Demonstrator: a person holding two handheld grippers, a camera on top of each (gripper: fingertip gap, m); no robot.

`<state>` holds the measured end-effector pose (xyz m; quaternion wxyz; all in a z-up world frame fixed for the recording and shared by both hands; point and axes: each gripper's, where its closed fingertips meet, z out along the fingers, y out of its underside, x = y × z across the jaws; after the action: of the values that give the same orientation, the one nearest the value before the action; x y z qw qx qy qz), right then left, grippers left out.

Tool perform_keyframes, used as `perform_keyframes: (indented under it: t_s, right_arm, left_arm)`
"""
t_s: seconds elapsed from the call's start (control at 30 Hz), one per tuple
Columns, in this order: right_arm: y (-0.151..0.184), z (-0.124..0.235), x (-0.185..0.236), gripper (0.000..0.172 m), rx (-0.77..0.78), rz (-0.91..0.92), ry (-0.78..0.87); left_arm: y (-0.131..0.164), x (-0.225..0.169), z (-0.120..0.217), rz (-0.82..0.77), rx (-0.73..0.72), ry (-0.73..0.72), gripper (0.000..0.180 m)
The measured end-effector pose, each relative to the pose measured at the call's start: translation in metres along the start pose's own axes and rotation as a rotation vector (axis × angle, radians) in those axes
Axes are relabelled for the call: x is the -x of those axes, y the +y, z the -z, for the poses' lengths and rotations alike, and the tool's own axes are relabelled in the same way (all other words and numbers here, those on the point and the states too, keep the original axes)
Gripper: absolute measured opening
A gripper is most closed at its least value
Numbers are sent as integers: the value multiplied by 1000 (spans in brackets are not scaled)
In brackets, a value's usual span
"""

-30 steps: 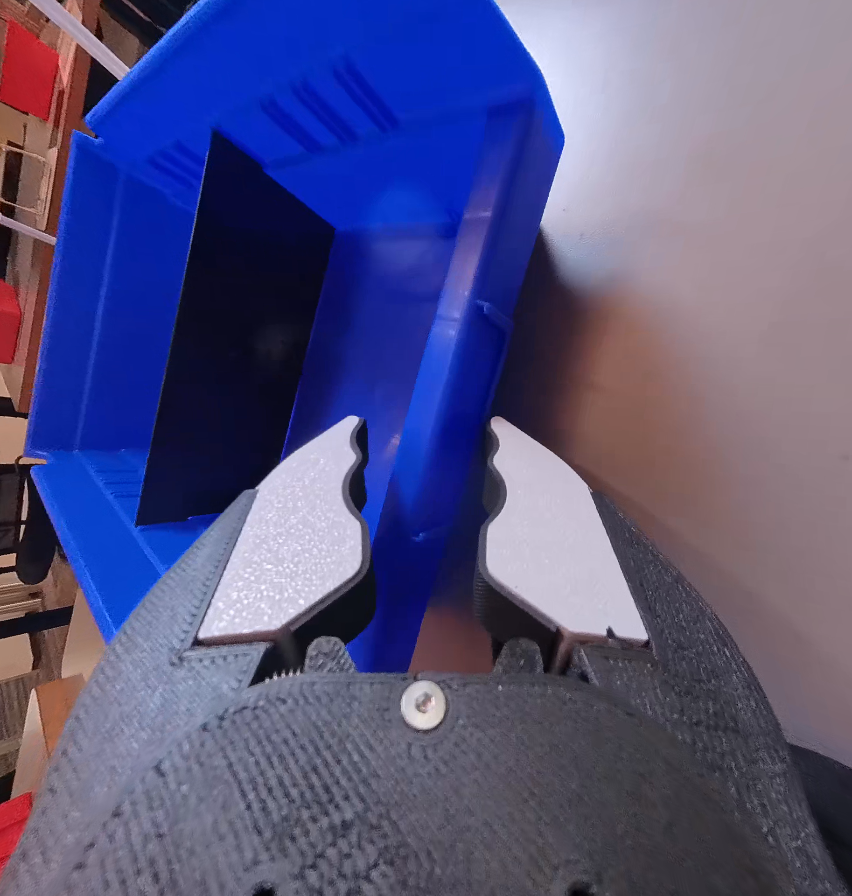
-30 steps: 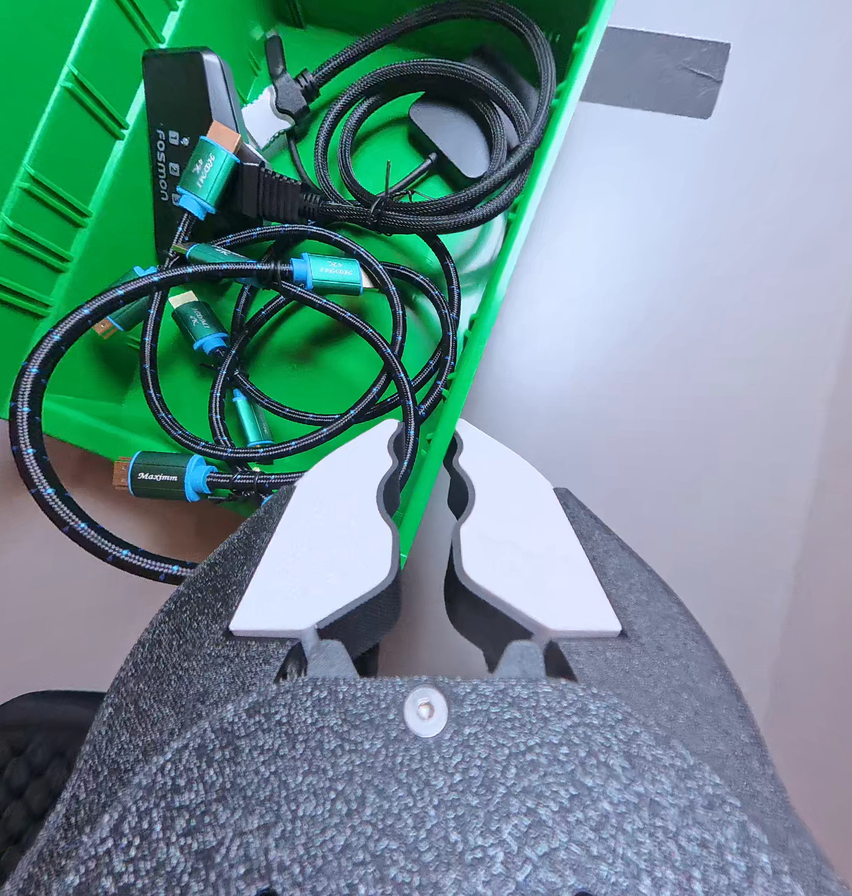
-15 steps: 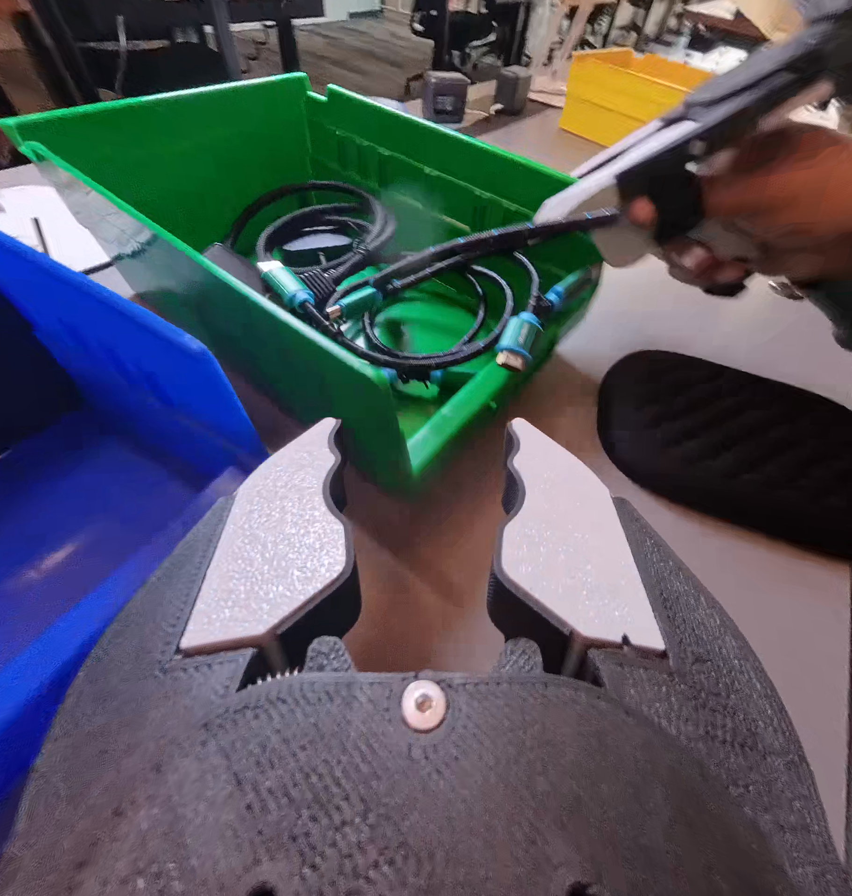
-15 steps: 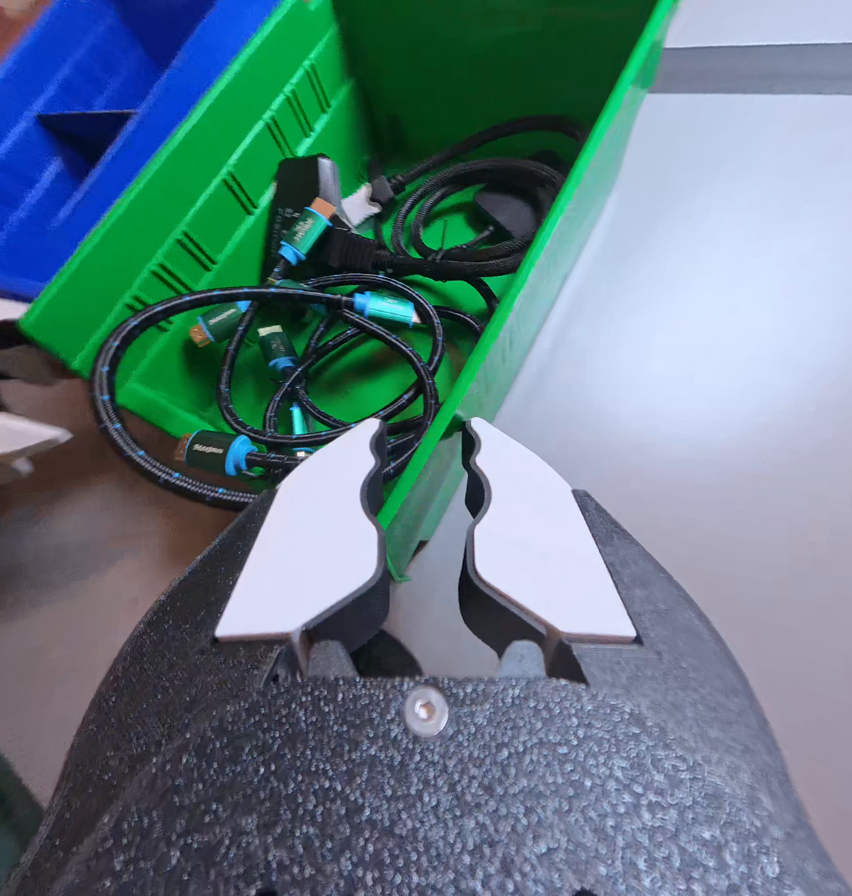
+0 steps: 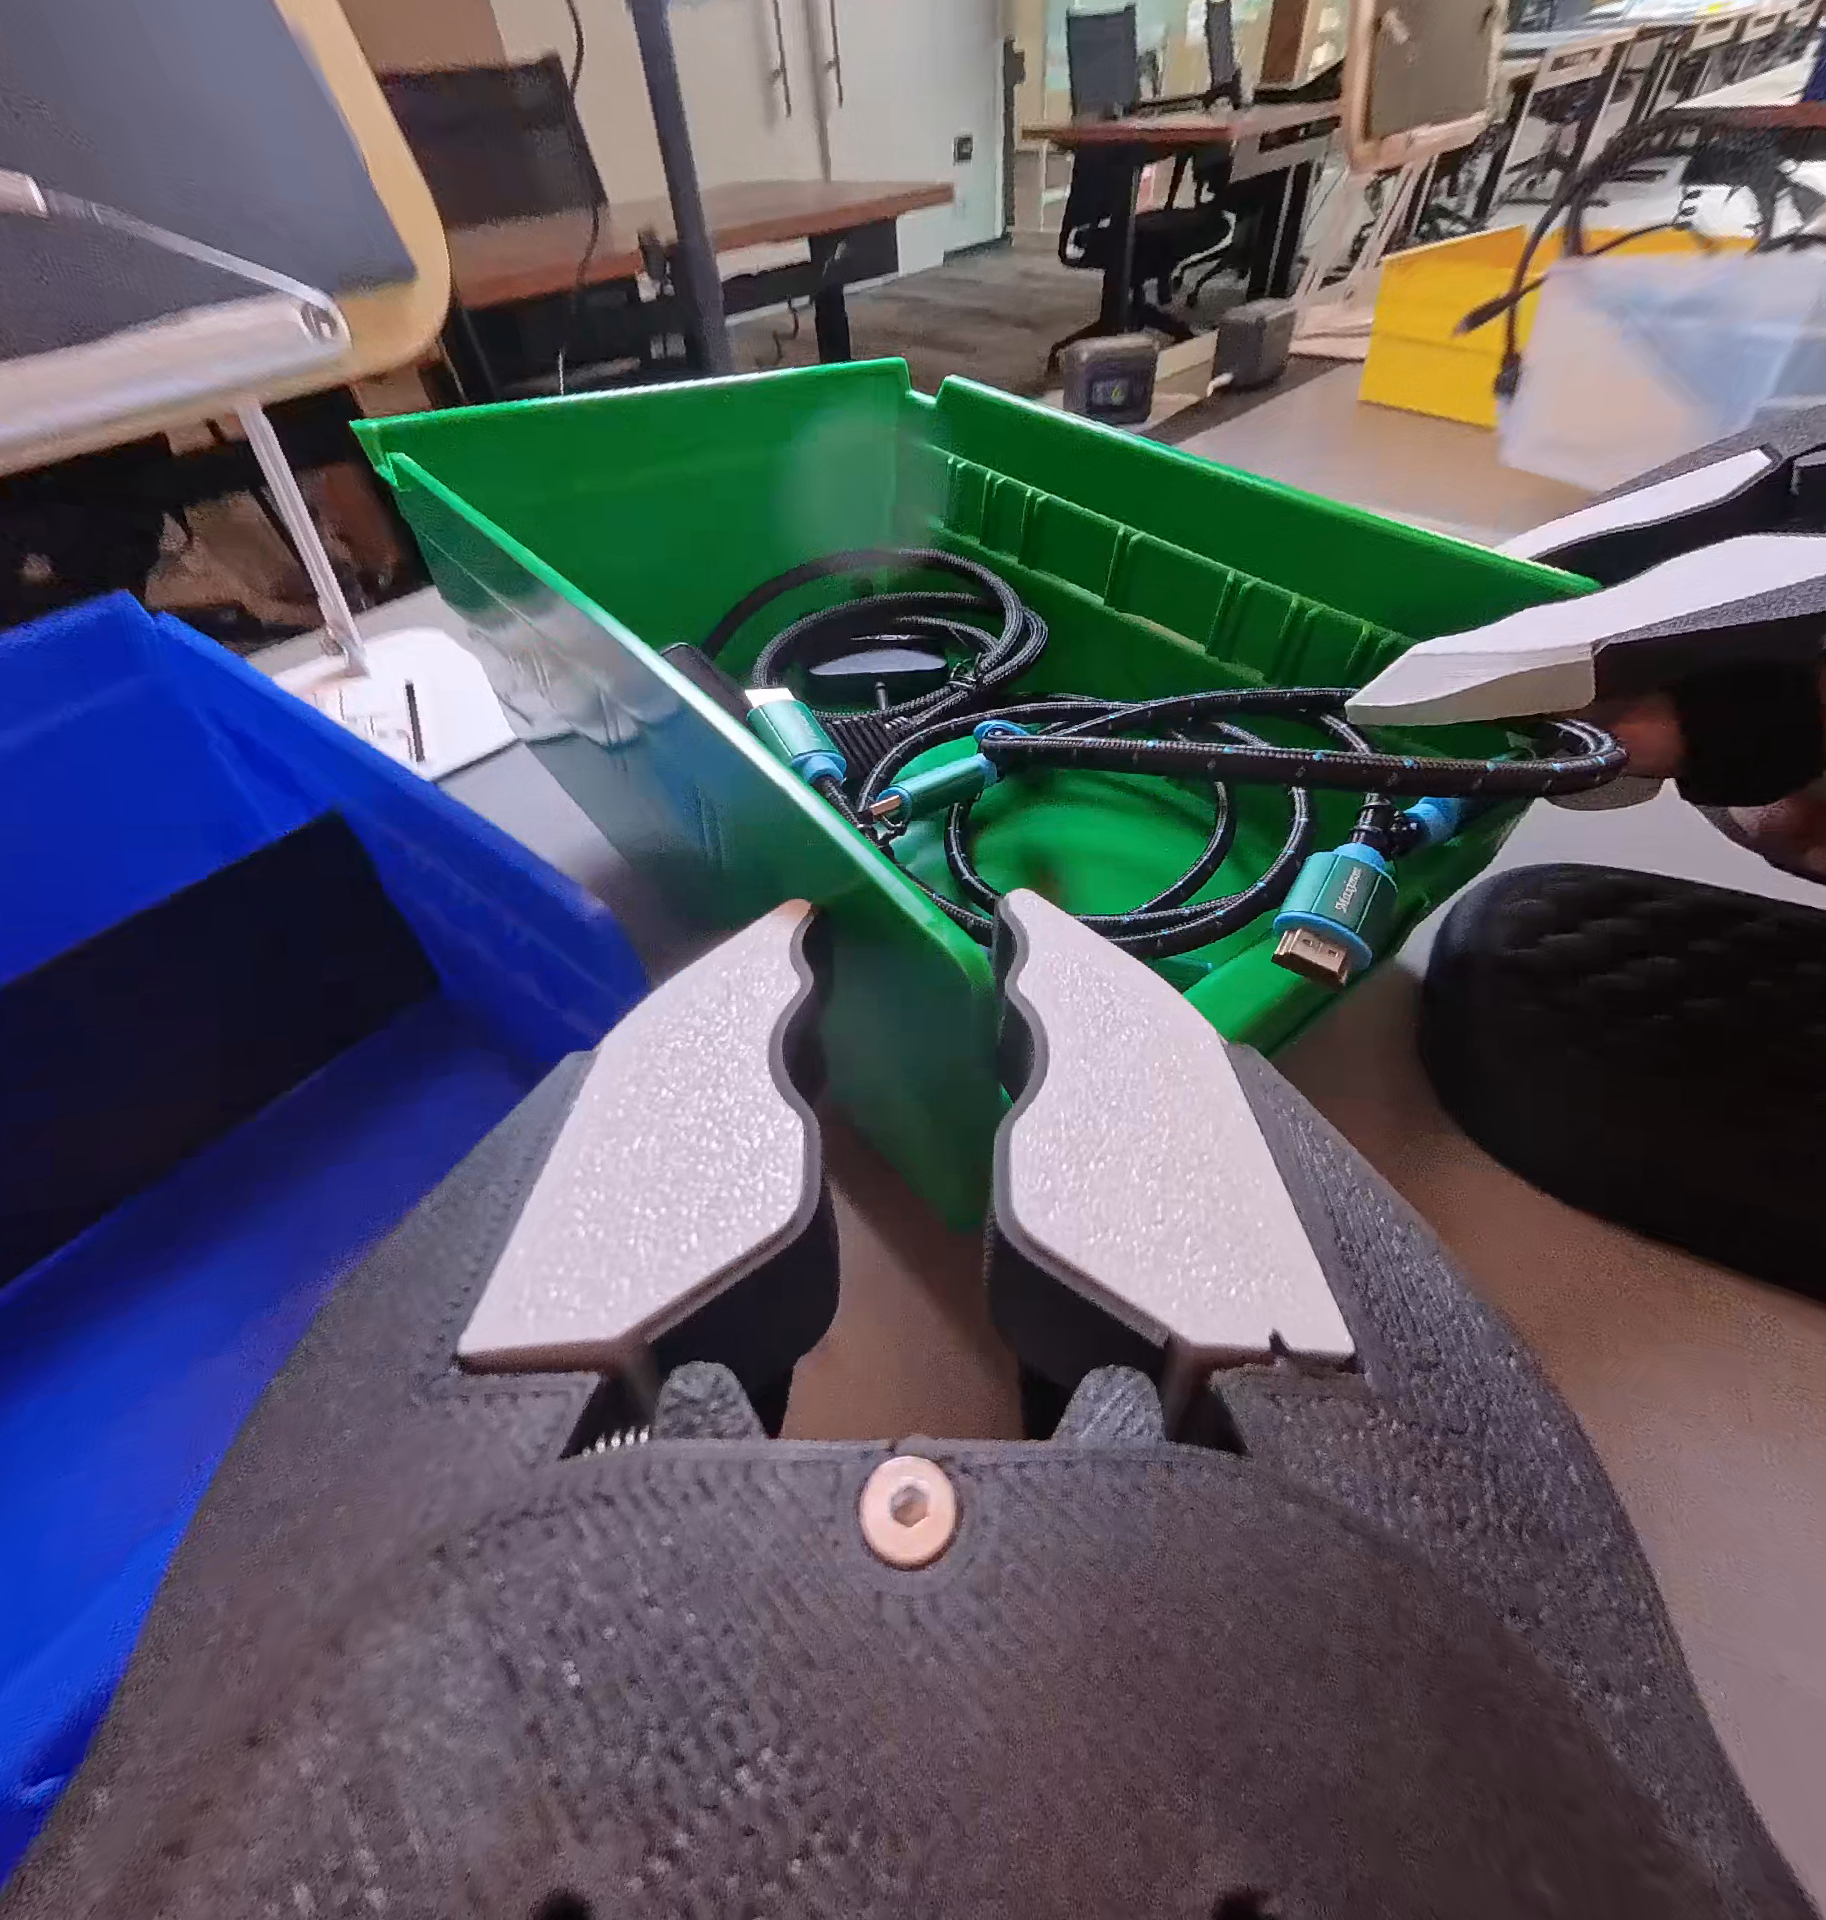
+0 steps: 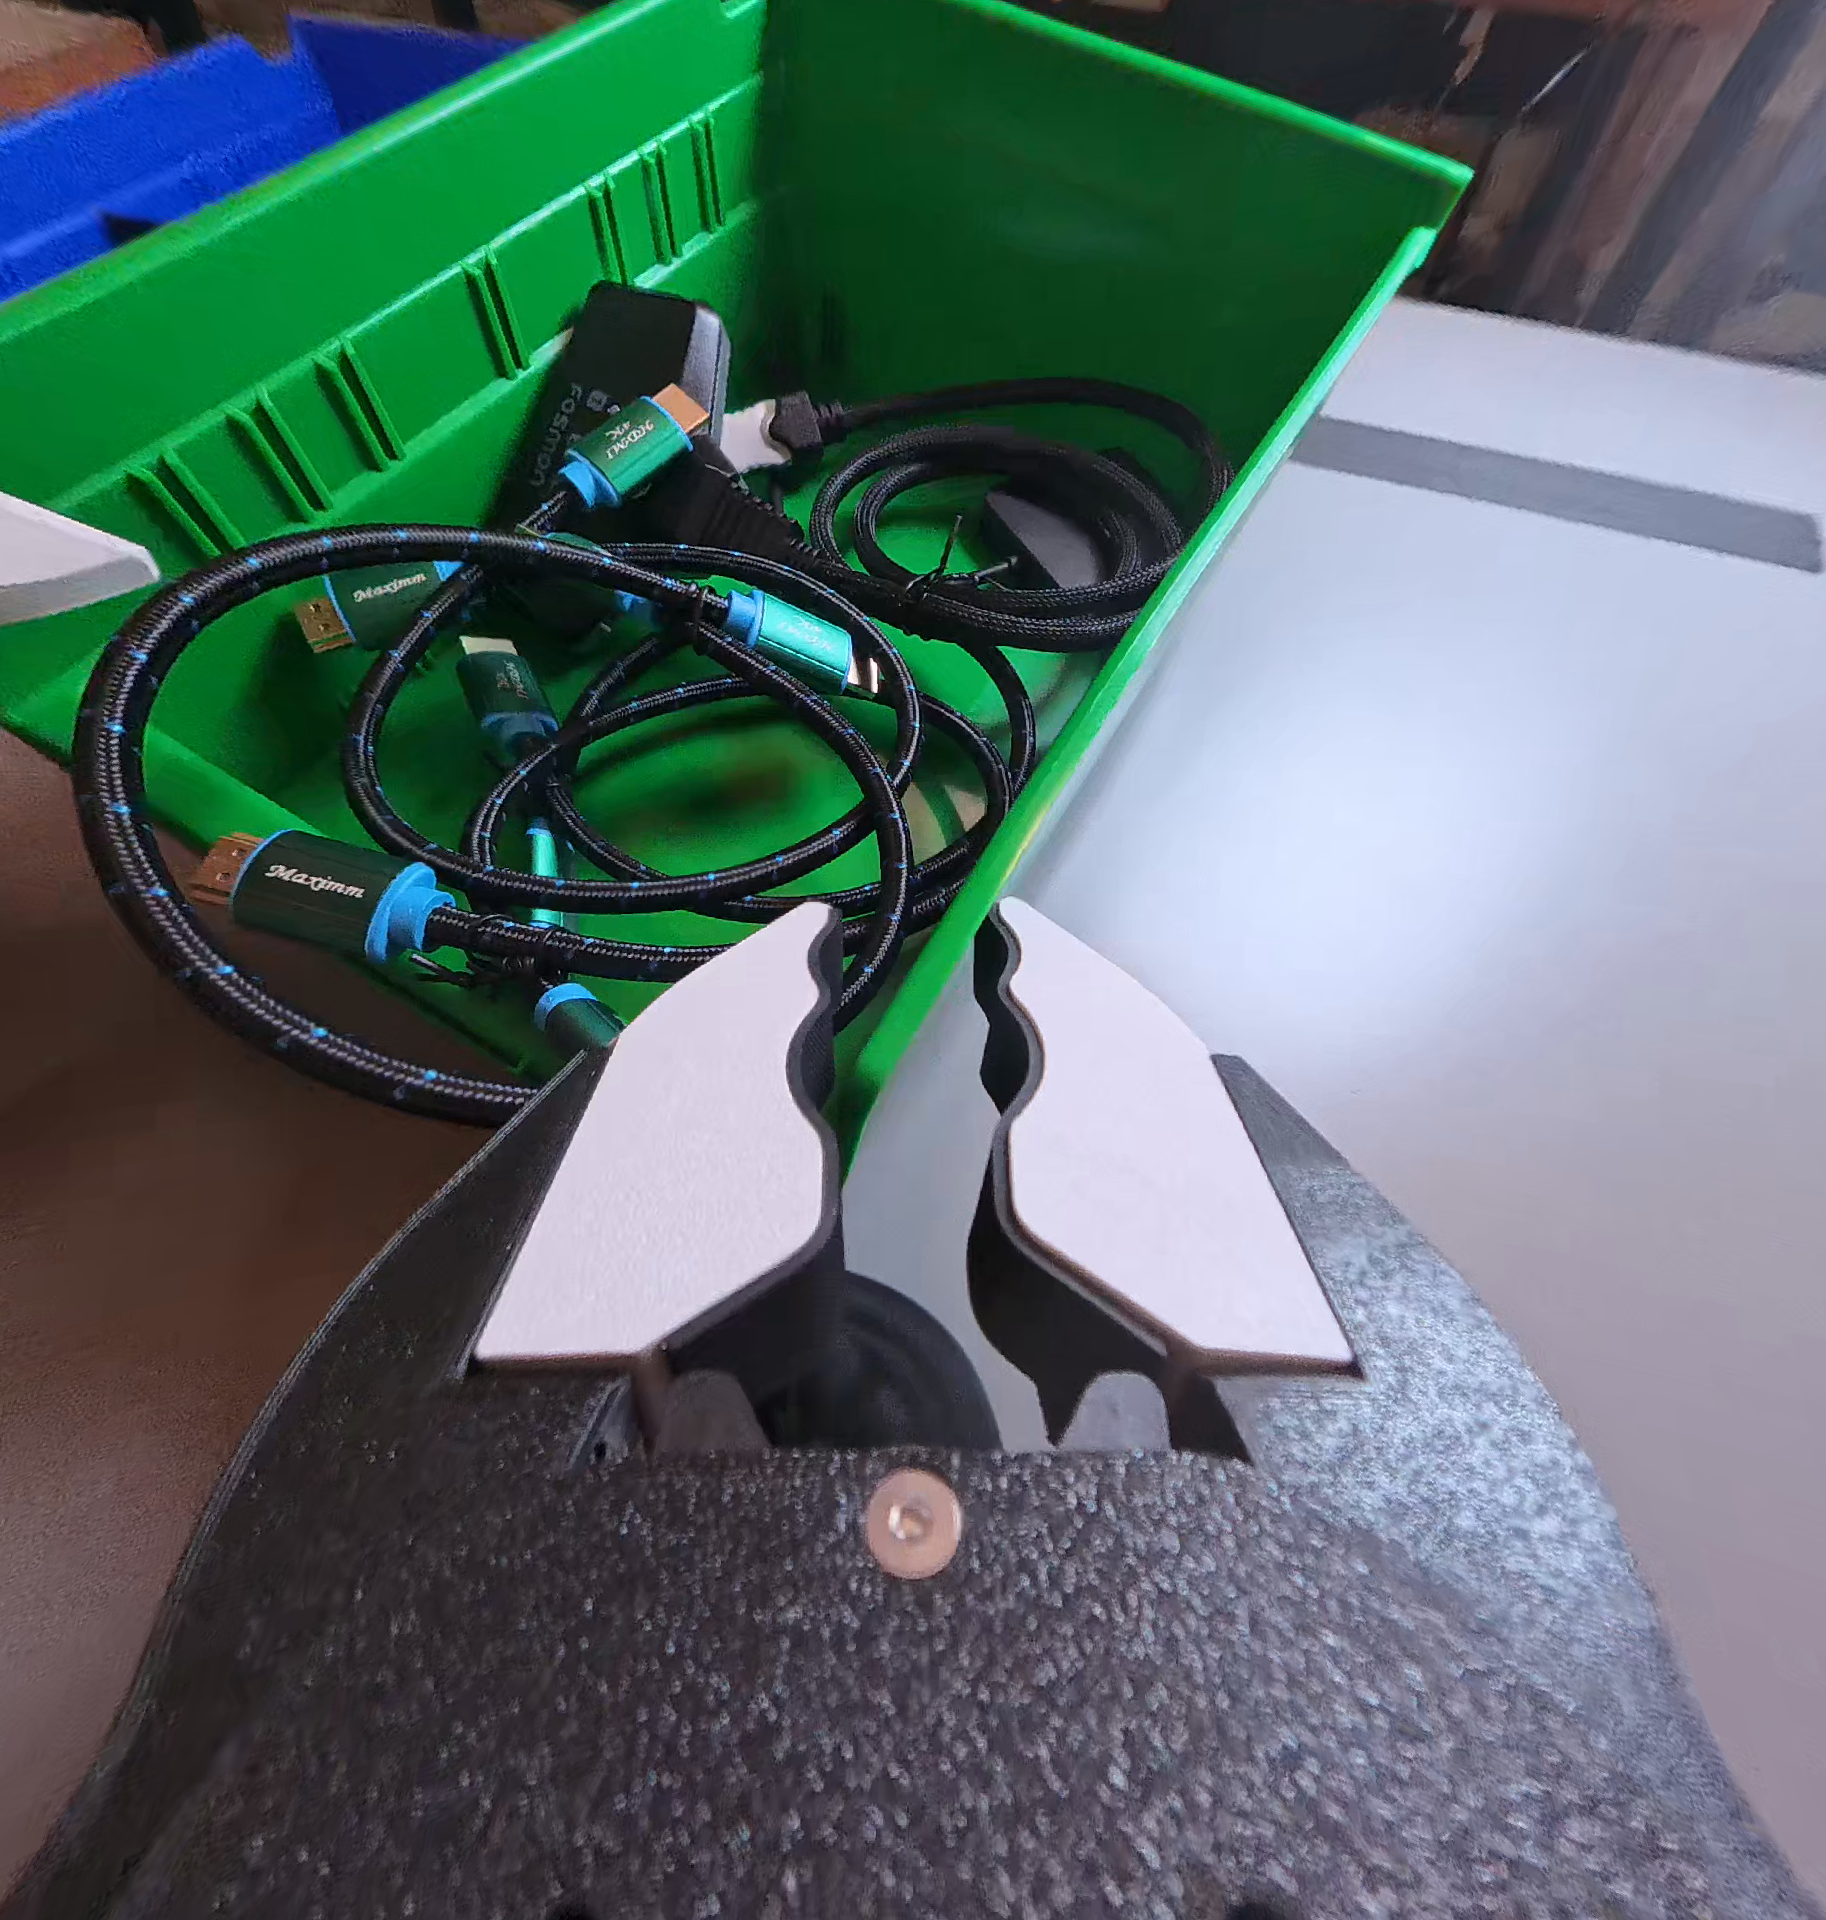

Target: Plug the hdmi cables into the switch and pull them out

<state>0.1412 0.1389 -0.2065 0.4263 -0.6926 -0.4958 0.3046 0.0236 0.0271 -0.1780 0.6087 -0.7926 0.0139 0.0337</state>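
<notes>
Your left gripper (image 5: pixel 904 925) has swung off the blue bin (image 5: pixel 213 748) and onto the green bin (image 5: pixel 1252 582). Its jaws are narrower than half a second ago. They now straddle the corner of the green bin's near side wall, but a dark sliver still shows on the left pad's side, so nothing is clamped.

Your right gripper (image 6: pixel 914 935) has stayed at the opposite side wall. It is also narrow, with the wall and a loop of cable between its fingers. Daylight shows beside the right pad, so it grips nothing.

The green bin sits on the grey table (image 6: pixel 1460 935), between your two grippers, with the blue bin just beside it.

By count:
- **Bins:** two close by, and one yellow bin (image 5: pixel 1428 343) far off.
- **Black cushion (image 5: pixel 1667 1039):** one.
- **Inside the green bin:**
  - A tangle of black-and-blue braided HDMI cables (image 6: pixel 119 727) showing at least six teal plugs. I cannot tell how many separate cables there are.
  - One plain black coiled cable (image 6: pixel 1044 603).
  - One black adapter box (image 6: pixel 649 332).
</notes>
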Motion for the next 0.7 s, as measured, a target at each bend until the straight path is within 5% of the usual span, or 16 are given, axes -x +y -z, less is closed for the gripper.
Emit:
perform_keyframes:
  t_s: [0.17,0.3,0.47,0.7]
  right_arm:
    - [-51,44,24,26,-86,62,0]
    - [-106,49,70,29,-122,166,-98]
    - [-168,16,147,28,-130,292,-258]
    - [-220,-57,280,27,-58,428,-470]
  left_arm:
    - [-57,-5,48,-70,-96,-13,31]
    - [-88,30,100,-88,-125,-115,30]
    - [-102,93,177,-74,-136,-291,29]
    - [-83,187,291,-12,-109,-545,28]
